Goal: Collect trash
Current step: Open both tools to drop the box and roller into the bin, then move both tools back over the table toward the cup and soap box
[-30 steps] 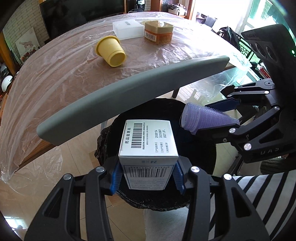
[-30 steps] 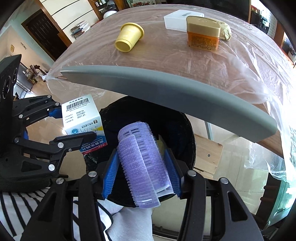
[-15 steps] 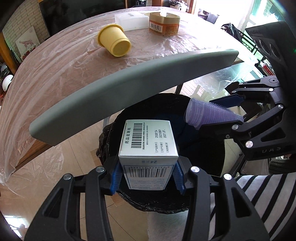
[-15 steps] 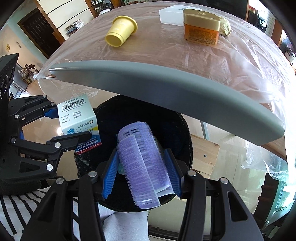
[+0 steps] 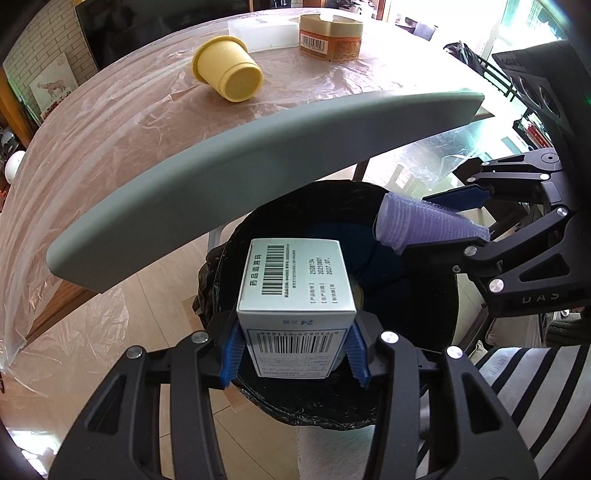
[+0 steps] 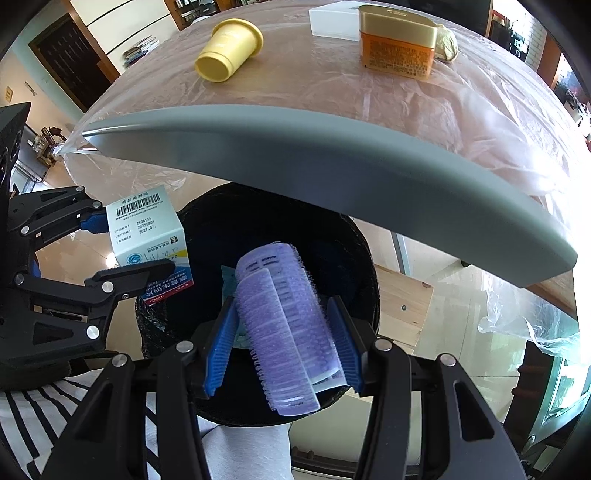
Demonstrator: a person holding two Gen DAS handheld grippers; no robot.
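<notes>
My left gripper point(image 5: 295, 350) is shut on a white medicine box point(image 5: 295, 280) with barcodes and holds it over the black-lined trash bin point(image 5: 280, 391). My right gripper point(image 6: 284, 343) is shut on a purple hair roller point(image 6: 284, 321) and holds it over the same bin point(image 6: 354, 243). The box also shows at the left of the right wrist view point(image 6: 147, 236). The roller also shows at the right of the left wrist view point(image 5: 424, 225). The bin stands on the floor under the table's edge.
On the plastic-covered table point(image 5: 122, 122) lie a tipped yellow cup point(image 5: 229, 74), an orange jar with a gold lid point(image 5: 328, 37) and a white box point(image 5: 262, 31). A grey curved table rim point(image 6: 332, 166) overhangs the bin. A striped sleeve point(image 5: 528, 391) is at the lower right.
Both grippers have moved forward a little toward the table, still holding the box and the roller over the bin. The grips have not changed.
</notes>
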